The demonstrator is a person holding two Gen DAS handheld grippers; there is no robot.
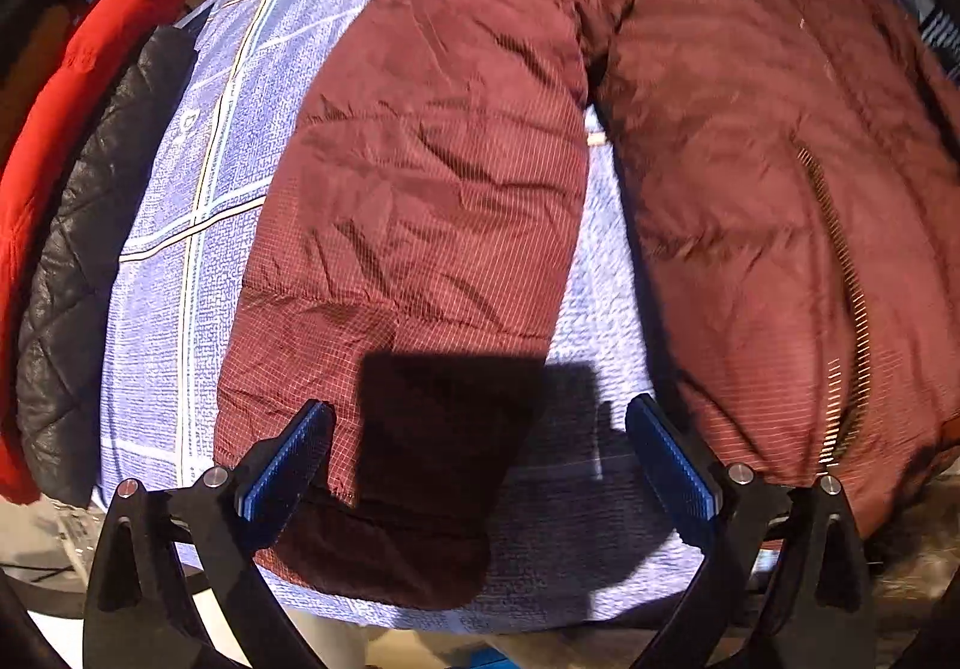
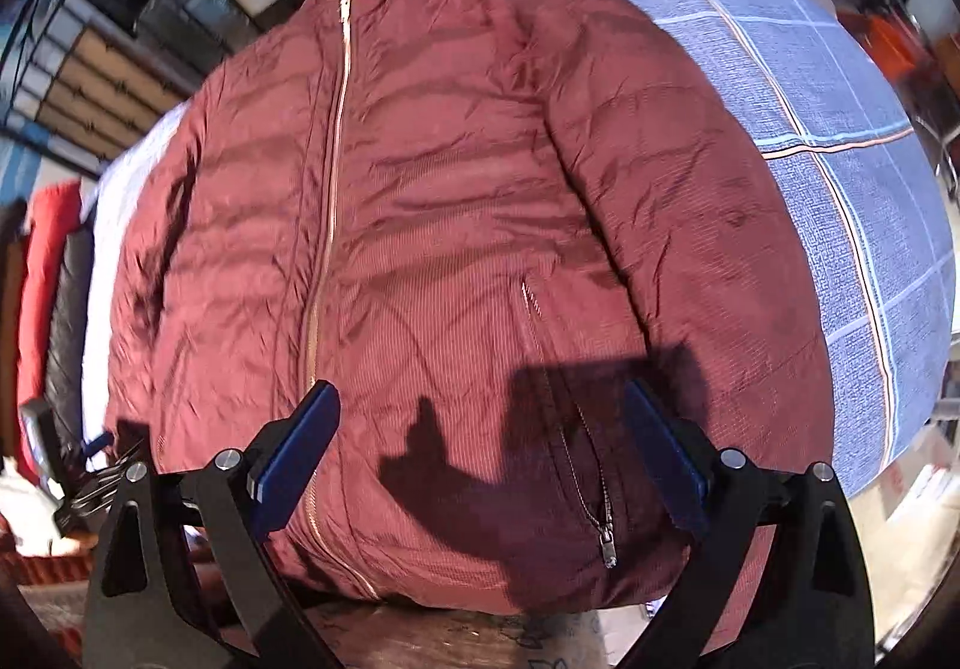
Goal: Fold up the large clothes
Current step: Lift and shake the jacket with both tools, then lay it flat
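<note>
A: So, where is the big coat?

B: The dark red jacket [image 2: 456,225] lies flat on the blue checked cloth [image 2: 852,201], front side up. Its long zipper [image 2: 329,249] is closed and runs from the collar at the far edge down to the hem at the near edge. The hem hangs a little over the near edge.

A: And the sleeves?

B: One sleeve [image 1: 414,225] is spread out toward the left side of the cloth, with its cuff near the near edge. The other sleeve lies along the right side of the jacket's body.

A: What are the grabbers doing?

B: The left gripper [image 1: 477,459] hovers over that left cuff — its jaws are wide apart and hold nothing. The right gripper [image 2: 480,453] hovers over the hem, near the little pocket zipper [image 2: 594,495]. Its jaws are wide apart too, with nothing in them.

A: So has the folding begun?

B: I think not. The jacket looks laid out and no part is folded over yet — this looks like the very start.

A: What comes next?

B: My guess: the left gripper should go down, pinch the cuff, and bring the sleeve across the chest. The puffy, slippery fabric may slide, so it needs a firm pinch.

A: Anything else there?

B: A red coat [image 1: 78,129] and a black quilted coat [image 1: 90,261] wait past the left edge.
</note>
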